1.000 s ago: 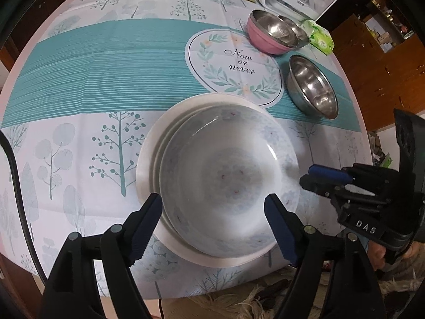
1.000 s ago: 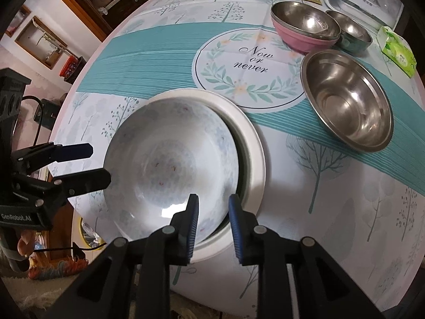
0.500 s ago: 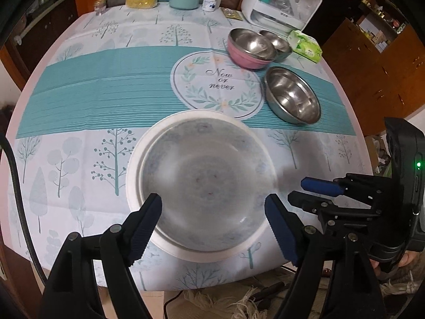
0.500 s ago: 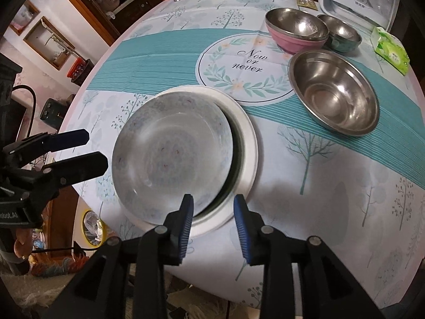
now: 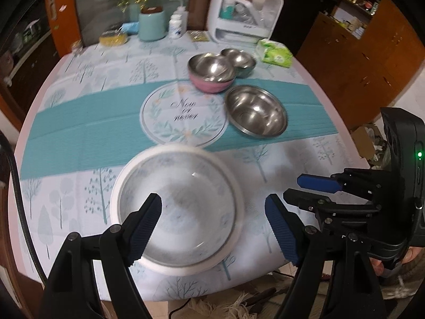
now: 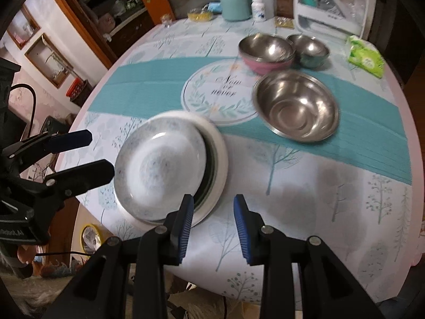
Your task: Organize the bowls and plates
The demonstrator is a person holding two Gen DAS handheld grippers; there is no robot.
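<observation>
— What did we find in the containers on the bench (image 5: 87,122)?

— The patterned bowl (image 5: 183,207) sat inside the white plate (image 6: 221,159) near the front edge, and we saw nothing in it. Further back, a large steel bowl (image 6: 296,107) stood by itself, empty. Behind it a steel bowl (image 6: 265,45) was nested in the pink bowl (image 6: 265,65), with a small steel bowl (image 6: 310,49) just beside them.

— And how did we find each gripper?

— The left gripper (image 5: 212,220) was spread wide above the patterned bowl, touching nothing. The right gripper (image 6: 212,220) stood narrowly parted, nothing between its fingers, over the cloth just beside the plate's rim. We held no dish in either.
</observation>
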